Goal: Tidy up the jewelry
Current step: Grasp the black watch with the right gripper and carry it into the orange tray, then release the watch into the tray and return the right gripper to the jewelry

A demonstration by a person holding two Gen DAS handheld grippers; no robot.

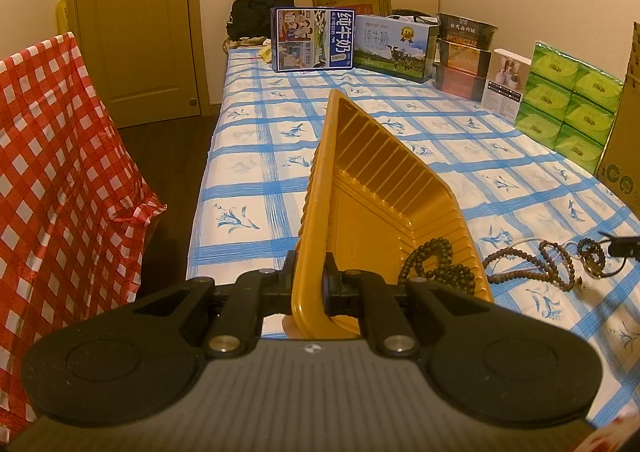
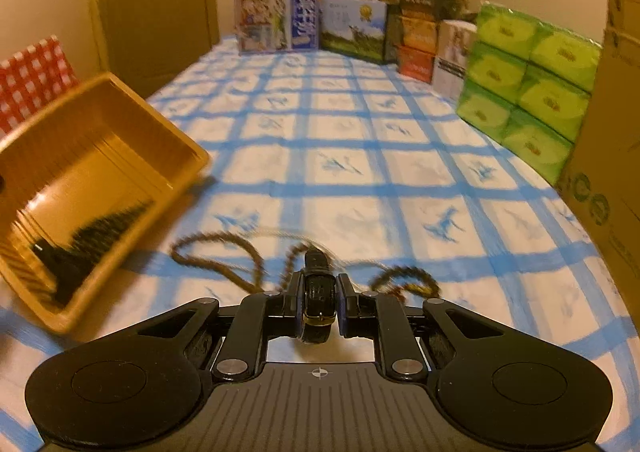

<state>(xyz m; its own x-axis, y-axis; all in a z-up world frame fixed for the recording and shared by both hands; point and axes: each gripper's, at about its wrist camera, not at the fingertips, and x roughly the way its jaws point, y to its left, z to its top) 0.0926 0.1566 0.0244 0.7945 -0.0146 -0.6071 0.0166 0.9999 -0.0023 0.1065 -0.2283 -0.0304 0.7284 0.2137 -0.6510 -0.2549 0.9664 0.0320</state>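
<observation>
My left gripper [image 1: 310,282] is shut on the near rim of a yellow plastic tray [image 1: 372,179] and holds it tilted up on its edge. A dark bead bracelet [image 1: 436,264] lies in the tray's low corner. Brown bead strands [image 1: 536,264] lie on the bed cloth to the tray's right. My right gripper [image 2: 318,298] is shut on a black watch strap [image 2: 318,292] with a gold buckle, just above the brown bead strands [image 2: 224,256]. The tilted tray [image 2: 92,179] shows at the left of the right wrist view, blurred.
Milk cartons [image 1: 312,39], stacked boxes [image 1: 464,55] and green tissue packs [image 1: 568,99] line the far and right sides of the blue-checked bed [image 1: 256,155]. A red checked cloth [image 1: 60,155] covers something at the left. A cardboard box [image 2: 612,155] stands at the right.
</observation>
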